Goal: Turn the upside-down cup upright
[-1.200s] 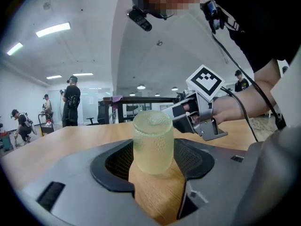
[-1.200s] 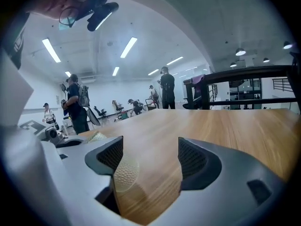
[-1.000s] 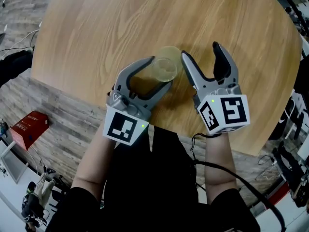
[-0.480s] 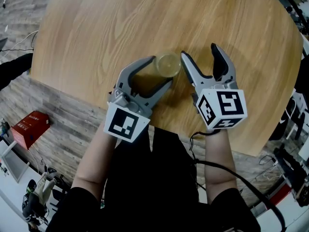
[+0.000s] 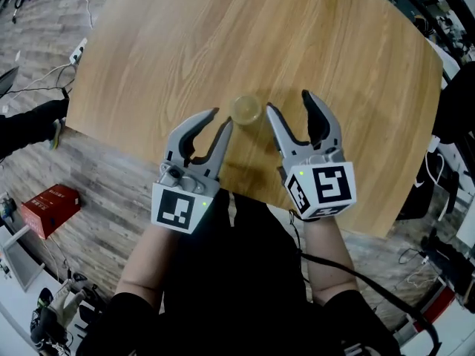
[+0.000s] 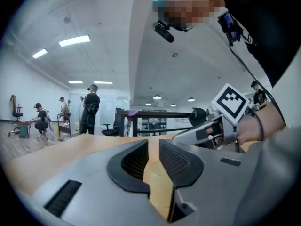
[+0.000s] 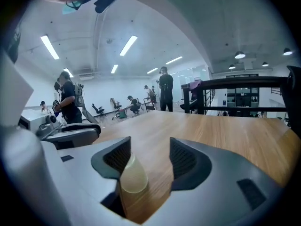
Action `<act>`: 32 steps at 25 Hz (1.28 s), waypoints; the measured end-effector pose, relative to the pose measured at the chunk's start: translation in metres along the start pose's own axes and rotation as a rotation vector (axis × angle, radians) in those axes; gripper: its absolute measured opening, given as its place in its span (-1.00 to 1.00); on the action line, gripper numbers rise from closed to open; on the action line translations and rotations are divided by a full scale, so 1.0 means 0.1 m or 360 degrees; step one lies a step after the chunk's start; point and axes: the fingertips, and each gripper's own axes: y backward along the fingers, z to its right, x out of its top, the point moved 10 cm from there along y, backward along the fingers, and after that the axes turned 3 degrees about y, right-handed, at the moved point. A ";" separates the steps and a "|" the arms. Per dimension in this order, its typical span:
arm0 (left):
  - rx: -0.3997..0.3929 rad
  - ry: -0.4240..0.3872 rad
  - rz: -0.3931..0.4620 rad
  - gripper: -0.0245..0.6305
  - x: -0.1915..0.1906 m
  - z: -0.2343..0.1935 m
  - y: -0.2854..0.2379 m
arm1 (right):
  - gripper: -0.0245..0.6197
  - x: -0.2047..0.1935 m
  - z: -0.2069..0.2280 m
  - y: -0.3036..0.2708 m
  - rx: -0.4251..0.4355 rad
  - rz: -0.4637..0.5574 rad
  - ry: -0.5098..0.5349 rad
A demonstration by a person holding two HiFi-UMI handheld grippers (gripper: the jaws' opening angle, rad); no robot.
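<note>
A translucent yellowish cup [image 5: 246,110] stands on end on the wooden table [image 5: 334,43], just past both grippers. I cannot tell which end is up. My left gripper [image 5: 221,117] hovers short of it and to its left. Its jaws are closing to a narrow gap with nothing between them. My right gripper [image 5: 289,104] is on the cup's right, its jaws wide apart, closing a little and empty. The left gripper view shows the cup [image 6: 159,187] low beyond the left gripper [image 6: 154,149]. In the right gripper view the cup [image 7: 133,178] sits by the left jaw of the right gripper [image 7: 150,149].
The table's near edge [image 5: 148,150] runs just under my hands. A red box [image 5: 50,208] and cables lie on the floor at the left. Several people, chairs and a dark desk [image 7: 235,86] stand far off in the room.
The left gripper has let go of the cup, which now stands alone on the table. Both grippers have lifted and drawn back towards me. The left jaws have narrowed.
</note>
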 end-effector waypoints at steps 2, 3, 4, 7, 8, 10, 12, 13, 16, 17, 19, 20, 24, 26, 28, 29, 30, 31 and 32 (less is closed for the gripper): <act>0.0037 0.0037 0.0060 -0.81 0.26 0.10 0.02 | -0.52 0.19 -0.11 0.21 -0.0035 0.0067 0.0002; 0.0041 0.0067 0.0068 -0.85 0.38 0.17 0.05 | -0.66 0.28 -0.18 0.34 -0.0044 0.0087 0.0001; 0.0046 0.0103 0.0071 -0.88 0.50 0.25 0.09 | -0.77 0.35 -0.24 0.47 -0.0042 0.0095 0.0003; 0.0085 0.0175 0.0079 -0.90 0.81 0.47 0.24 | -0.88 0.51 -0.46 0.80 -0.0017 0.0085 0.0056; 0.0098 0.0190 0.0083 -0.90 0.89 0.54 0.28 | -0.88 0.56 -0.53 0.89 -0.0006 0.0083 0.0085; 0.0114 0.0222 0.0063 -0.90 1.01 0.67 0.40 | -0.88 0.65 -0.68 1.08 0.0024 0.0075 0.0122; 0.0130 0.0236 0.0000 -0.90 1.07 0.77 0.55 | -0.89 0.74 -0.83 1.26 0.0059 0.0073 0.0128; 0.0140 0.0242 -0.0032 -0.90 1.09 0.80 0.60 | -0.89 0.78 -0.89 1.33 0.0068 0.0079 0.0133; 0.0144 0.0252 -0.0069 -0.90 1.19 0.81 0.73 | -0.89 0.91 -1.05 1.46 0.0057 0.0093 0.0146; 0.0137 0.0248 -0.0066 -0.90 1.23 0.81 0.78 | -0.89 0.94 -1.09 1.48 0.0050 0.0094 0.0139; 0.0124 0.0221 -0.0061 -0.90 1.32 0.79 0.85 | -0.89 0.98 -1.17 1.52 0.0032 0.0095 0.0110; 0.0118 0.0206 -0.0060 -0.90 1.36 0.78 0.87 | -0.89 0.99 -1.21 1.53 0.0021 0.0098 0.0094; 0.0088 0.0169 -0.0057 -0.90 1.49 0.76 0.98 | -0.89 1.06 -1.33 1.59 -0.0031 0.0121 0.0060; 0.0074 0.0161 -0.0066 -0.90 1.52 0.74 1.03 | -0.89 1.11 -1.39 1.62 -0.0069 0.0135 0.0071; 0.0057 0.0153 -0.0077 -0.90 1.54 0.72 1.06 | -0.89 1.15 -1.42 1.64 -0.0112 0.0151 0.0082; 0.0048 0.0150 -0.0081 -0.90 1.56 0.71 1.08 | -0.89 1.17 -1.43 1.65 -0.0134 0.0155 0.0084; 0.0039 0.0147 -0.0084 -0.90 1.57 0.71 1.10 | -0.89 1.18 -1.44 1.66 -0.0154 0.0158 0.0084; 0.0030 0.0145 -0.0086 -0.90 1.58 0.70 1.14 | -0.89 1.19 -1.47 1.67 -0.0172 0.0161 0.0084; 0.0021 0.0144 -0.0089 -0.90 1.59 0.69 1.17 | -0.89 1.21 -1.49 1.68 -0.0188 0.0165 0.0084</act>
